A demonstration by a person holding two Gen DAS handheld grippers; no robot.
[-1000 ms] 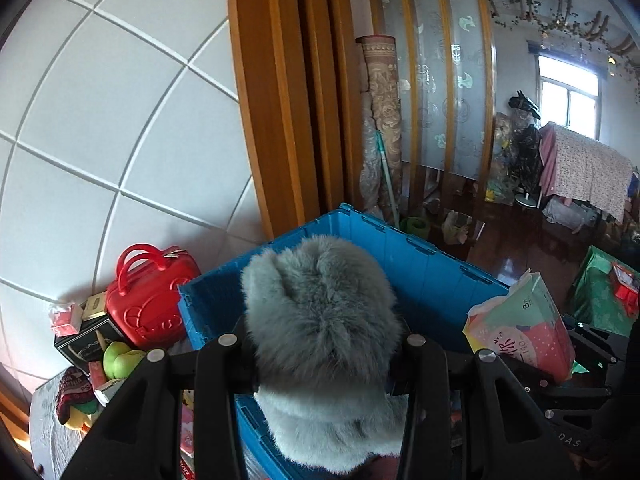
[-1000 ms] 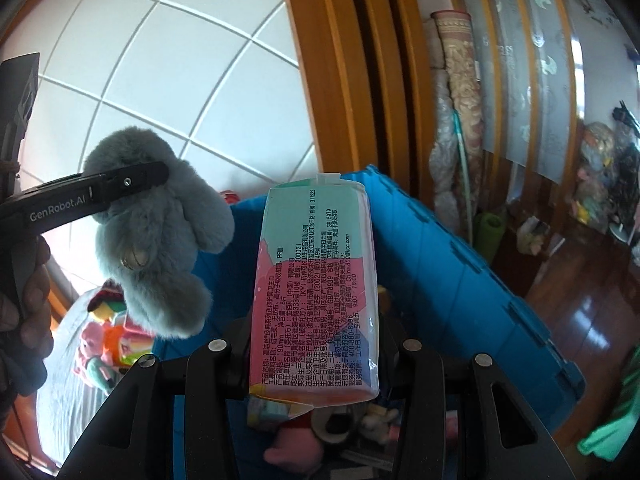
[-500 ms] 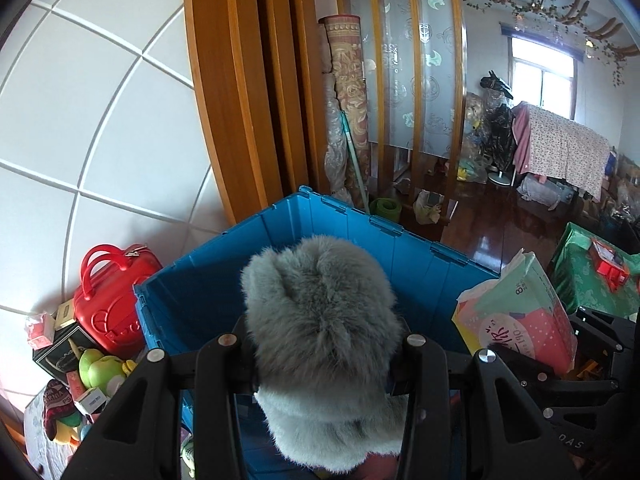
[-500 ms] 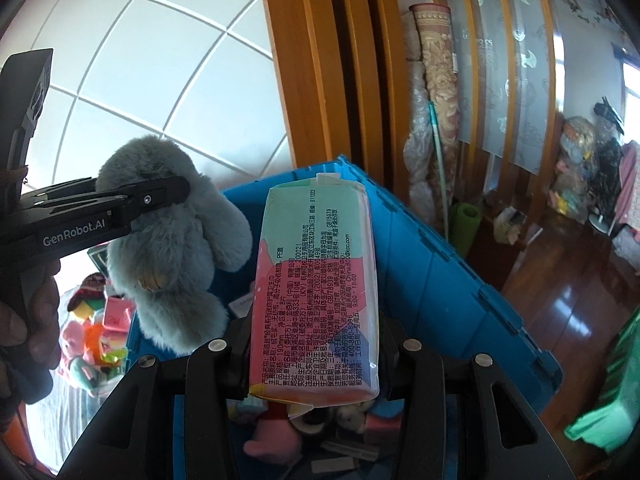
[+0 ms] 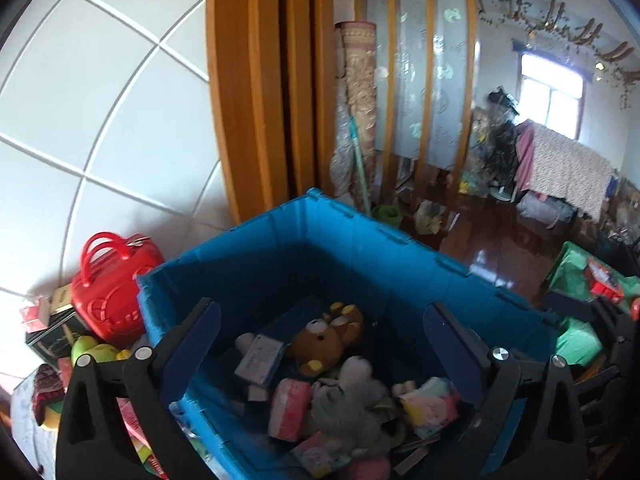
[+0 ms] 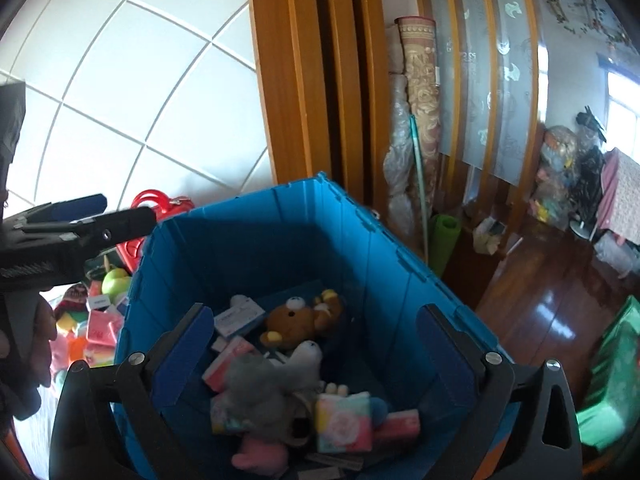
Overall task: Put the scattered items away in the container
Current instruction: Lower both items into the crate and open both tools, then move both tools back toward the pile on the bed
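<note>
A blue plastic crate [image 5: 360, 248] [image 6: 280, 216] stands below both grippers. My left gripper [image 5: 322, 338] is open and empty above it. My right gripper [image 6: 314, 344] is open and empty above it too. The grey plush rabbit [image 5: 348, 404] [image 6: 260, 388] lies in the crate among other items. The pastel tissue pack [image 6: 344, 420] [image 5: 430, 400] lies beside it. A brown bear plush [image 5: 324, 340] [image 6: 296, 320] and small boxes lie further back. The left gripper also shows at the left of the right wrist view [image 6: 80, 220].
Left of the crate sit a red toy case [image 5: 112, 280], a green apple [image 6: 116, 280], tissue packs [image 6: 100, 328] and small boxes. A tiled wall and wooden door frame [image 5: 256, 92] stand behind. A green bag [image 6: 612, 380] lies right on the wooden floor.
Both grippers opened. The grey plush rabbit and the tissue pack dropped out of them and now lie inside the crate.
</note>
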